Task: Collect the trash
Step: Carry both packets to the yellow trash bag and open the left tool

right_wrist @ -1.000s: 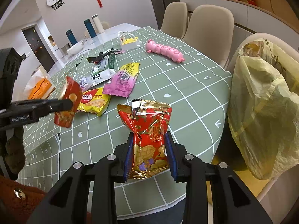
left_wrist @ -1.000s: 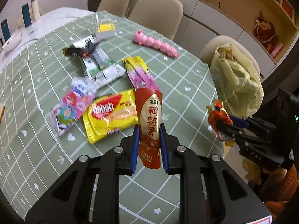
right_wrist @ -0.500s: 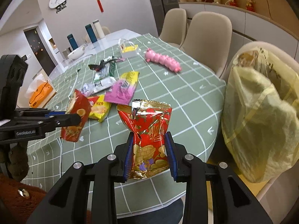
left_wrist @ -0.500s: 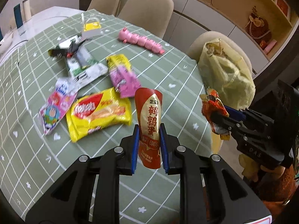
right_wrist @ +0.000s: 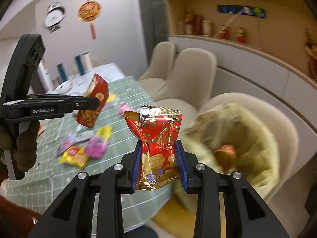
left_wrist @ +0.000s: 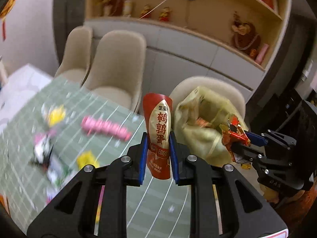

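My left gripper [left_wrist: 157,154] is shut on a tall red quail-egg pouch [left_wrist: 159,130], held upright above the green checked table [left_wrist: 162,194]. My right gripper [right_wrist: 159,164] is shut on a red and gold peanut packet [right_wrist: 156,138]. Both are lifted off the table, near a yellow trash bag [left_wrist: 200,123] that hangs open on a beige chair [left_wrist: 218,87]; an orange wrapper lies inside the yellow trash bag [right_wrist: 253,130]. In the left wrist view the right gripper [left_wrist: 239,140] with its packet is at the bag's right side. In the right wrist view the left gripper [right_wrist: 95,103] holds its pouch [right_wrist: 93,103] over the table.
Several wrappers remain on the table: a yellow one [right_wrist: 74,155], a pink one [right_wrist: 97,145] and a pink caterpillar toy [left_wrist: 105,129]. Two more beige chairs [left_wrist: 115,65] stand behind the table. A cabinet with shelves [left_wrist: 198,45] runs along the wall.
Both grippers have risen with their packets and swung right, from over the table toward the yellow bag on the chair. The grips are unchanged.
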{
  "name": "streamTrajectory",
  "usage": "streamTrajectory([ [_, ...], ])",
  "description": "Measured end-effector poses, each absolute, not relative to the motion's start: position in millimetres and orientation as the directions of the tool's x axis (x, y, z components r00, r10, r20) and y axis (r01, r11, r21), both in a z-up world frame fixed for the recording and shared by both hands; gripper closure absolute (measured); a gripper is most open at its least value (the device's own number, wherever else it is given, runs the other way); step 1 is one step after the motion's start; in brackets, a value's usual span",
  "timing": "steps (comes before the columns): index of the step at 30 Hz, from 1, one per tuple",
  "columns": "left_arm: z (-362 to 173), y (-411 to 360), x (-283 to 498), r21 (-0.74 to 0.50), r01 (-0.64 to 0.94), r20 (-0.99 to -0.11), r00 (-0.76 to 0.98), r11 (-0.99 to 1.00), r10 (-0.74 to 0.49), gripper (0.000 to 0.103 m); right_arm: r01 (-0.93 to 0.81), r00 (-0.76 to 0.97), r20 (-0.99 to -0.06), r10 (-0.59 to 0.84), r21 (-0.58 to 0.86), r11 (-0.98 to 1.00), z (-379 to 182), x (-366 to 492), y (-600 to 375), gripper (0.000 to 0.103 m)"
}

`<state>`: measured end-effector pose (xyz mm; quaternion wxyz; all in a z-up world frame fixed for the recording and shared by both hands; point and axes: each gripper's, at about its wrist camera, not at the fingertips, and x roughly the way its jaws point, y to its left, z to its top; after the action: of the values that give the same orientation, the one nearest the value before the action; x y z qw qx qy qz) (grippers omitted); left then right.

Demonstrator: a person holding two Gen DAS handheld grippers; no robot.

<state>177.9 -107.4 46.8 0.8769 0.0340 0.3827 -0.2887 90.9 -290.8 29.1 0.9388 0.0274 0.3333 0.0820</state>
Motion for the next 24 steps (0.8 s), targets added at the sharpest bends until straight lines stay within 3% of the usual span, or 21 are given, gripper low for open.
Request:
streamTrajectory([
  [4, 57.8, -147.0, 189.3, -0.206, 0.614, -0.655, 0.492, 0.762, -0.574, 0.083, -0.055, 0.776, -0.626, 0.076, 0.053, 0.997, 39.5, 98.2, -327.5, 0.072],
  [11, 31.2, -209.4, 210.8, -0.264, 0.689, -0.682, 0.362, 0.675, -0.636, 0.083, 0.045, 0.737, -0.676, 0.003, 0.054, 0.998, 26.3, 114.6, -373.2, 0.072],
  [24, -20.2, -280.2, 227.6, -0.361, 0.721, -0.740, 0.166, 0.592, -0.652, 0.083, 0.224, 0.683, -0.721, -0.120, 0.050, 0.973, 7.2, 113.0, -428.5, 0.072],
])
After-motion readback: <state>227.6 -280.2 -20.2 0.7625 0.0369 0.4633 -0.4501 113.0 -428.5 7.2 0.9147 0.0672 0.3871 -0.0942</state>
